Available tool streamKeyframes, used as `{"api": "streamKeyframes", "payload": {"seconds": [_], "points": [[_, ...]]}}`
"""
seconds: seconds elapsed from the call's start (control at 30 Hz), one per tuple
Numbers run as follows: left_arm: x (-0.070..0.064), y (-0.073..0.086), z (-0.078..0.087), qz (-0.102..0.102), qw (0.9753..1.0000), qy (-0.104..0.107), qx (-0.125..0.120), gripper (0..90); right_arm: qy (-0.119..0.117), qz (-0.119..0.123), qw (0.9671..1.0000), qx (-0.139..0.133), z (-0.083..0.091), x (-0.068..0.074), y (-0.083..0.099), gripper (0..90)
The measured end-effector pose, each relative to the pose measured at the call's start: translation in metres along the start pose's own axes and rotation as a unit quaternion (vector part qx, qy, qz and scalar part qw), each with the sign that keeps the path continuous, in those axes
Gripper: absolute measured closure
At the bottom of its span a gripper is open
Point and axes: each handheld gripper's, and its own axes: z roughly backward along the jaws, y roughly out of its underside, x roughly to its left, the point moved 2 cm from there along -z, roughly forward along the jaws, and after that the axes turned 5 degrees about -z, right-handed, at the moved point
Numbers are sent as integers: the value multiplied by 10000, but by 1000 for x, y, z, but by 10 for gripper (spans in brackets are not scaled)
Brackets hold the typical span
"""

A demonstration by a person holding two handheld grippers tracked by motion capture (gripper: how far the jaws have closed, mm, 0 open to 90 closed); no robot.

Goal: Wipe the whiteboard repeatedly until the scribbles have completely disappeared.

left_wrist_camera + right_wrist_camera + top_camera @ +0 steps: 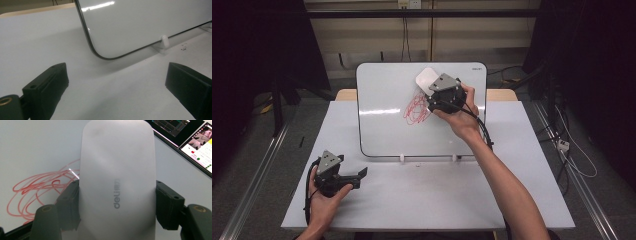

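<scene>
Right gripper [432,86] up at whiteboard [382,100], jaws pinching white eraser [117,177] by its sides. Eraser [427,77] flat against board, at top edge of red scribble [416,107]. Left gripper [354,176] low over table [422,195], near board's lower left corner [100,53], jaws spread wide, holding nothing.
</scene>
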Motion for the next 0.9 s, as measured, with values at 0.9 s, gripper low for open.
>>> {"api": "streamKeyframes", "payload": {"seconds": [0.9], "points": [[-1,0,2,-19,10000,-9,7,45,349,179,9988,305,-9,10,-1,317]]}}
